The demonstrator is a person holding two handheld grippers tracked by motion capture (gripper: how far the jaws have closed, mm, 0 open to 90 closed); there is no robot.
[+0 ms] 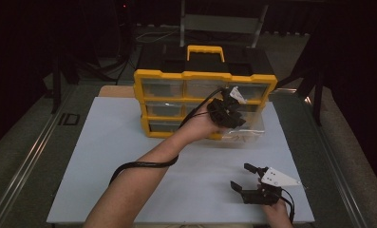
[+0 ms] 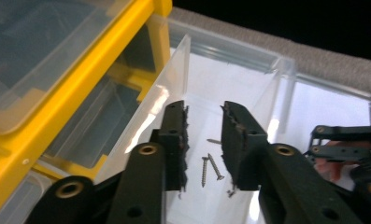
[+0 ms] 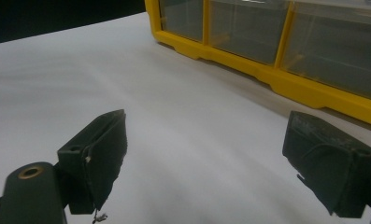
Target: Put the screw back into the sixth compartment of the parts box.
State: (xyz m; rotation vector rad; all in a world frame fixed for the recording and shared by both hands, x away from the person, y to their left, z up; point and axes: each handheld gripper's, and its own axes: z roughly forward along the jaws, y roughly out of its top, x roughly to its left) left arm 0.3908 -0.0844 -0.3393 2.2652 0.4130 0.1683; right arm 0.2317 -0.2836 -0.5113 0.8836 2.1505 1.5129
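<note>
Screws (image 2: 210, 169) partly behind fingers (image 2: 176, 140)

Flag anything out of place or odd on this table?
One clear drawer is pulled out of the yellow organizer at bottom right, the others closed. A few loose screws lie in it, under the open left gripper. Nothing looks spilled or damaged.

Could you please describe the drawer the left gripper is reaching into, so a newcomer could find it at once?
Start at the yellow organizer cabinet standing on the white table. At its bottom right, one clear plastic drawer is pulled out, with the left gripper above it. Unlike the closed drawers, it sticks out and holds loose screws.
</note>
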